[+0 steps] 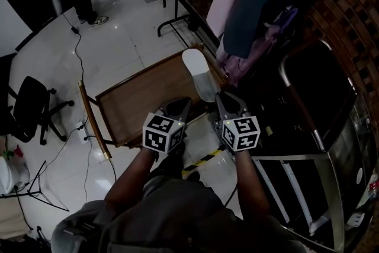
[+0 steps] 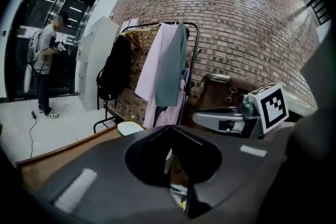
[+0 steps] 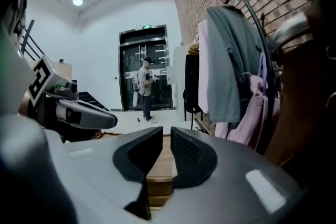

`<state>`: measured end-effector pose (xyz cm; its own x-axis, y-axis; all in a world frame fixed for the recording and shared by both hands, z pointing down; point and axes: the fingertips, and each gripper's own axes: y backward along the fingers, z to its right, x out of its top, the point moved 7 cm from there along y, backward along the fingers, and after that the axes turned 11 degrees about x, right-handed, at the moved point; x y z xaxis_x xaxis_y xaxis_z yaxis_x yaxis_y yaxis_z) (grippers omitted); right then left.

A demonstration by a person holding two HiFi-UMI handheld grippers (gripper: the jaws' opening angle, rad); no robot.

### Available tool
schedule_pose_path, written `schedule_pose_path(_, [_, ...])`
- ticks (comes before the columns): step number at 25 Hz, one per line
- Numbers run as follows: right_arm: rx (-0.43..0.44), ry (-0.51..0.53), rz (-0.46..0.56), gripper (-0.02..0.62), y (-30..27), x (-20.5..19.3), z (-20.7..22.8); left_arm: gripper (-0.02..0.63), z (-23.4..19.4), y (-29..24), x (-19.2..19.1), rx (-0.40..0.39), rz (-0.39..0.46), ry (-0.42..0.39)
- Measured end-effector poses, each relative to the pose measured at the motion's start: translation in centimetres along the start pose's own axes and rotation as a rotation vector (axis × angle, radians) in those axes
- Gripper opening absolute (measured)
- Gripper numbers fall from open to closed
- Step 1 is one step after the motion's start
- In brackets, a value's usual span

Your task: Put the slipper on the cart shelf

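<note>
A white slipper [image 1: 198,75] lies on the brown wooden cart shelf [image 1: 139,105], along its right far edge. In the left gripper view the slipper [image 2: 129,127] shows as a pale oval just beyond the jaws. My right gripper [image 1: 226,101] sits just right of the slipper's near end; its jaws stand a narrow gap apart with only the wooden shelf [image 3: 159,166] showing between them. My left gripper [image 1: 180,105] hovers over the shelf's near right corner, left of the slipper, its jaw tips meeting on nothing.
A clothes rack with pink and grey garments [image 1: 260,9] hangs close behind the shelf, before a brick wall. A dark metal trolley [image 1: 308,121] stands at the right. An office chair [image 1: 29,106] and floor cables lie left. A person [image 3: 143,86] stands by the far doors.
</note>
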<state>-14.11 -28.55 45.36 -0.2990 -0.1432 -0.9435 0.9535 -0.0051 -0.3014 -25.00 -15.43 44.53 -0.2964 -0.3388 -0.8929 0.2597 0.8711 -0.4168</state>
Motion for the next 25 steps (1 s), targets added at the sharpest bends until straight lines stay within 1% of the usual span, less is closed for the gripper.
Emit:
schedule_pose_path(3, [-0.02,-0.01,-0.07,0.047,-3.4,-1.3,1.6,0.008,-2.2,-2.1,-0.4,0.0,-0.028,0.013])
schedule_pose_path(8, [-0.029,-0.049,-0.19,0.102,-9.7,-4.2,4.7,0.008,-5.7,-5.7,-1.4,0.005,-0.082,0.025])
schedule_pose_path(11, [-0.048,-0.081,-0.245,0.126,-13.1,-5.7,6.7,0.008,-7.8,-7.7,-1.9,0.002,-0.118,0.024])
schedule_pose_path(13, [-0.064,-0.106,-0.281,0.129,-15.1,-6.7,7.9,0.008,-9.0,-8.5,-2.1,0.0,-0.141,0.032])
schedule_pose_path(14, [-0.072,-0.117,-0.302,0.144,-15.9,-7.3,8.5,0.008,-9.4,-8.7,-2.2,-0.002,-0.152,0.038])
schedule_pose_path(18, [-0.097,-0.154,-0.379,0.146,-18.3,-9.8,10.5,0.008,-10.3,-9.4,-2.6,-0.011,-0.187,0.05])
schedule_pose_path(23, [-0.119,-0.172,-0.426,0.144,-20.3,-11.7,11.8,0.008,-10.3,-10.0,-2.9,-0.043,-0.214,0.05])
schedule_pose_path(24, [-0.12,-0.169,-0.441,0.132,-20.5,-12.0,11.7,0.008,-10.5,-10.0,-3.0,-0.045,-0.218,0.055])
schedule_pose_path(25, [-0.118,-0.163,-0.457,0.093,-20.7,-12.2,11.6,0.008,-10.6,-10.1,-3.0,-0.046,-0.22,0.058])
